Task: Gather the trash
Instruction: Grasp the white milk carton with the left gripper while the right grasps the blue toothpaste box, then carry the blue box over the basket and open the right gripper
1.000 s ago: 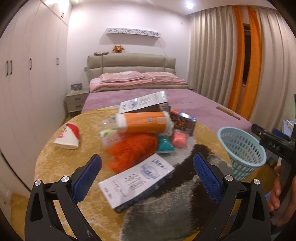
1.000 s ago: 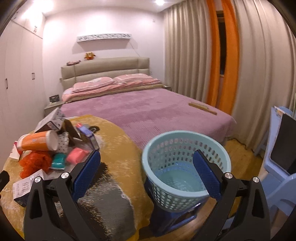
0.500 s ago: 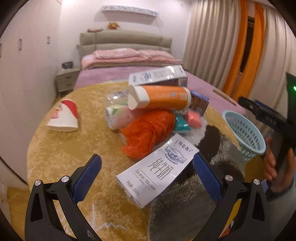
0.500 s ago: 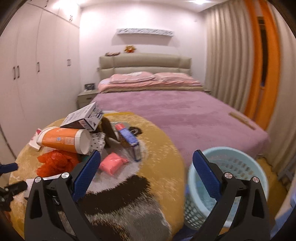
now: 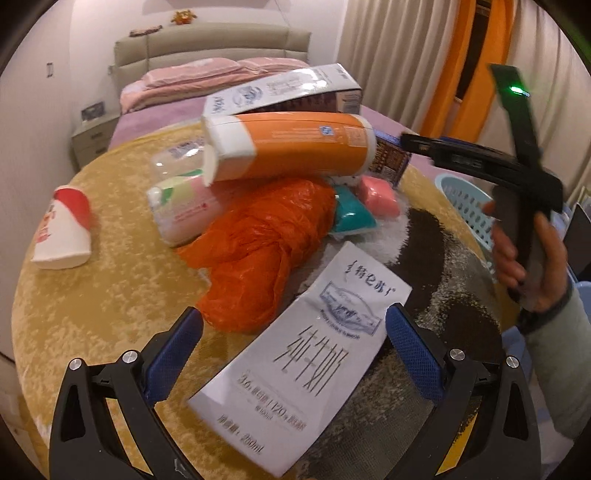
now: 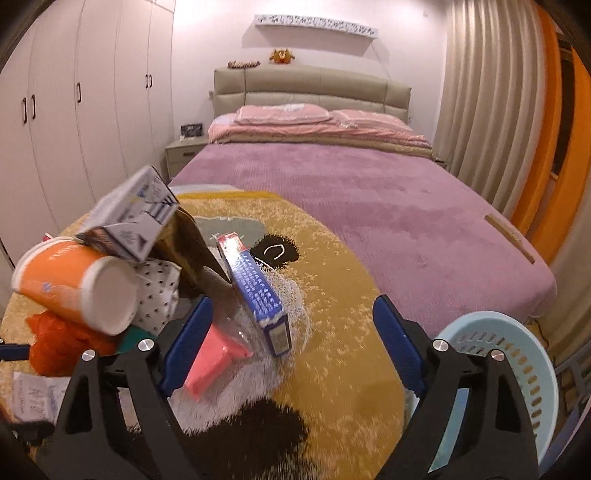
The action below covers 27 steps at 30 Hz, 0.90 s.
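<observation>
A bedroom, warmly lit, walls (image 6: 207, 44) pale pink-white. Straight ahead sits a bed (image 6: 351, 192) with a mauve cover, pink pillows (image 6: 284, 112) stacked against a padded beige headboard (image 6: 314, 86). Up on the headboard ledge, a small orange soft toy (image 6: 281, 55), and above it a long white wall ornament (image 6: 314, 24). White wardrobe doors (image 6: 74, 110) run down the left side, a bedside cabinet (image 6: 181, 155) tucked beside the bed. On the right hang beige curtains (image 6: 480, 92) with orange ones (image 6: 565, 147) beyond.
</observation>
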Motion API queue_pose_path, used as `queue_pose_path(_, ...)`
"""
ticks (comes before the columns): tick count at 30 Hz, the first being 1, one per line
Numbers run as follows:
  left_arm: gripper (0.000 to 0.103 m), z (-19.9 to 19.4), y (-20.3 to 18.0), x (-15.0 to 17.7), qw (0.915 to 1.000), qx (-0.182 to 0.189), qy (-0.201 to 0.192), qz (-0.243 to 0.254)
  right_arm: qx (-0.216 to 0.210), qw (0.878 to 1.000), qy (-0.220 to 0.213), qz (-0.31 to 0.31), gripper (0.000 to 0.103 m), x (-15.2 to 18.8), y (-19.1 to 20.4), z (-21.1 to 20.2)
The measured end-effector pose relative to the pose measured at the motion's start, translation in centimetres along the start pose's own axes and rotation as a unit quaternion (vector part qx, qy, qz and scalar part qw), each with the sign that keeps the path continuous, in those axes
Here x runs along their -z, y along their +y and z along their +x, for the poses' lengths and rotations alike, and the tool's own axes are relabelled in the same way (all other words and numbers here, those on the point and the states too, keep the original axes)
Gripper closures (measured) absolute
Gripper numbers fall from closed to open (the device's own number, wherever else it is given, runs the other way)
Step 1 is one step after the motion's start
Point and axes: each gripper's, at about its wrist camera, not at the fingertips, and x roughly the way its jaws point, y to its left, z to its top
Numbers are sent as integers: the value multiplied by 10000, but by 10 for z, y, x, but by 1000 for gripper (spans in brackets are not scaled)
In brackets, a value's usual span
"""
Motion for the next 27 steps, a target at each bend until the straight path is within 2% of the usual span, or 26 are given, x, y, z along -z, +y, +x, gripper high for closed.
queue_pose_path(2, 8, 2, -2, 0, 10000, 22, 40, 61, -57, 9999, 134, -20, 21, -3, -1, 13)
queue_pose_path(5, 8, 2, -4, 0, 9999, 33, 99, 118, -244, 9992, 325, 2, 30, -6, -1, 29)
queue_pose_path(8, 8, 3, -5, 1, 9996, -23, 212, 196, -340, 9983, 468, -34, 43, -7, 0, 39)
queue_pose_path(10, 8, 4, -7, 6, 9992, -44, 304, 274, -422, 9976, 539, -67, 61, -8, 4, 42)
queue_pose_path(13, 9, 4, -8, 11, 9984, -163, 406, 354, -403, 9974, 588, -139, 74, -6, 9, 44)
queue_pose_path(16, 23, 2, -11, 12, 9984, -116, 422, 370, -410, 9978, 482, -191, 86, -4, 12, 37)
queue_pose_path(18, 36, 2, -15, 11, 9982, -104, 463, 364, -355, 9983, 397, -232, 86, -2, 15, 28)
queue_pose_path(21, 44, -1, -24, 12, 9980, -213, 370, 464, -256, 9989, 270, -272, 88, 2, 15, 17)
queue_pose_path(27, 50, -16, -38, 11, 9998, -18, -10, 219, -234, 9997, 83, -4, 88, 11, -4, -15)
